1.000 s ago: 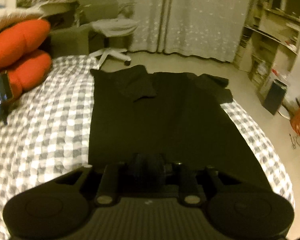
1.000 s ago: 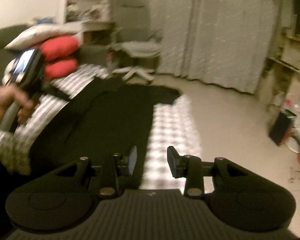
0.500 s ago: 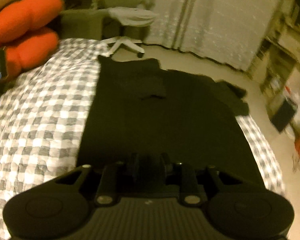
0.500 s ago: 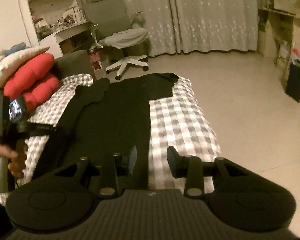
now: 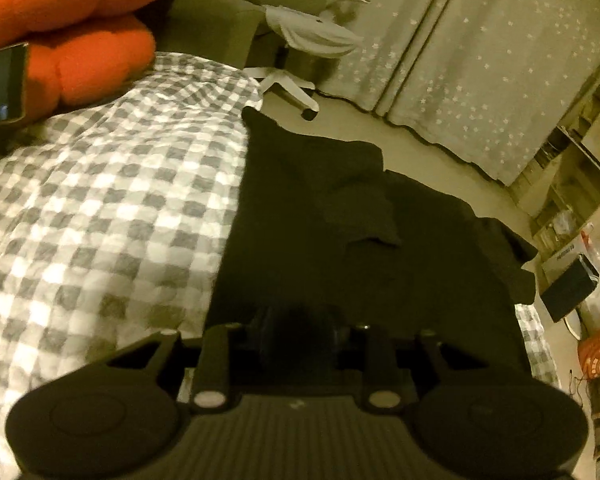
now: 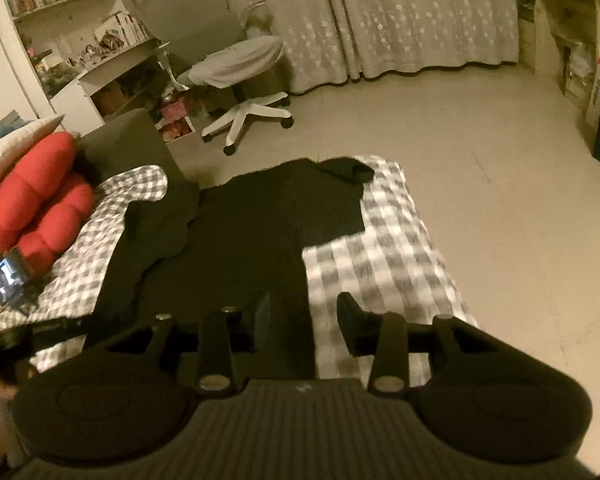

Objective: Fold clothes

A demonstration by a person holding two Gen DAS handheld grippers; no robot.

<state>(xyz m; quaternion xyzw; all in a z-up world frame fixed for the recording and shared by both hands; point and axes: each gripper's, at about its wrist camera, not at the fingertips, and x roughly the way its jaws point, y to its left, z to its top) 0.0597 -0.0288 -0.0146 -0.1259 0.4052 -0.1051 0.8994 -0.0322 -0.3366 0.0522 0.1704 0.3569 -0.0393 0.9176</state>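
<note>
A black garment (image 5: pixel 340 240) lies spread flat on the grey-and-white checked bed cover (image 5: pixel 100 200), its sleeves folded in at the far end. My left gripper (image 5: pixel 296 336) hangs low over the garment's near hem. Its dark fingers merge with the black cloth, so their gap is unreadable. In the right wrist view the garment (image 6: pixel 240 240) fills the middle of the bed (image 6: pixel 380 248). My right gripper (image 6: pixel 304 312) hovers over the garment's right edge, jaws apart and opening, nothing pinched between them. A hand with the left gripper's lit screen (image 6: pixel 6 280) shows at the left edge.
Red cushions (image 5: pixel 72 40) are piled at the bed's far left. A white swivel chair (image 6: pixel 244 80) draped with grey cloth stands beyond the bed by the curtains (image 6: pixel 400 20). Shelves (image 5: pixel 572 184) and a black box (image 5: pixel 568 292) line the right wall, with bare floor (image 6: pixel 500 200) between.
The left gripper has dropped closer to the garment and rolled, tilting the bed in its view. The right gripper has swung across to the garment's right edge, its jaws slightly wider.
</note>
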